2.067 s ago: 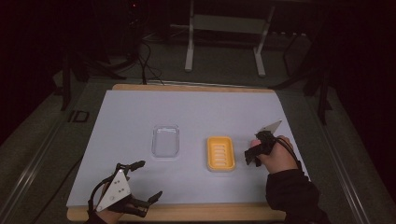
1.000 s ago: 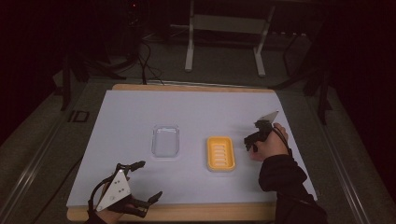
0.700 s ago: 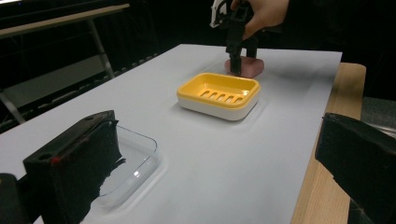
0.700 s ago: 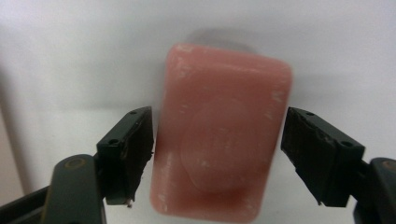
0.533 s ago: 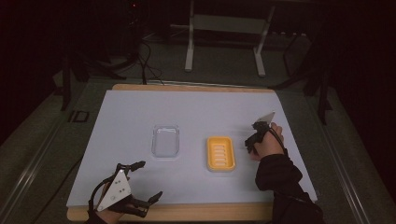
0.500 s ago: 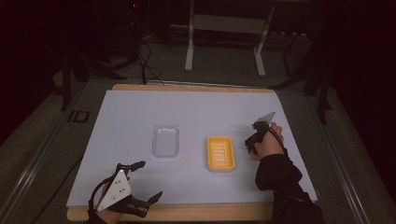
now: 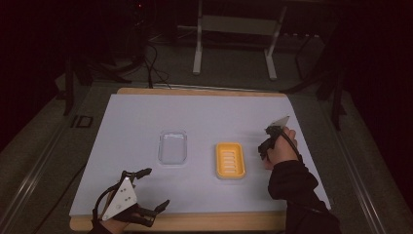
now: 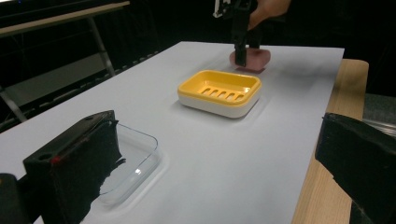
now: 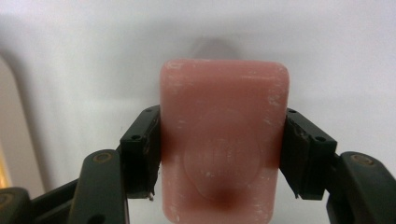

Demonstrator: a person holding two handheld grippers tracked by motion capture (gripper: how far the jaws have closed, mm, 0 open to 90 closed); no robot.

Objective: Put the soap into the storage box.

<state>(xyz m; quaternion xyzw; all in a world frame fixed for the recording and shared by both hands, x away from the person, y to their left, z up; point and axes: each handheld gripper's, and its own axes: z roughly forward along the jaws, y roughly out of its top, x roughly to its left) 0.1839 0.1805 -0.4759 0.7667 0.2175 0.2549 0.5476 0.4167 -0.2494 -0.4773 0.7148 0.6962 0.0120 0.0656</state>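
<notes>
Nearest you, your left gripper [image 7: 146, 202] waits at the table's front edge with its jaws spread wide and nothing between them, parked out of the way while the other hand works. Beyond it lies a clear lid [image 7: 173, 146], and to its right the yellow soap dish [image 7: 230, 159], slotted and vacant, likely where the bar belongs. Farther right, your right gripper [image 7: 263, 149] points down at the white mat [image 7: 204, 114]; its jaws have just been closing and now clamp the pink soap bar [image 9: 223, 144] across its long sides (a sensible hold on the flat faces). The bar rests on the mat just beside the dish, rounded at the corners, scuffed white, with a faint oval stamp.
</notes>
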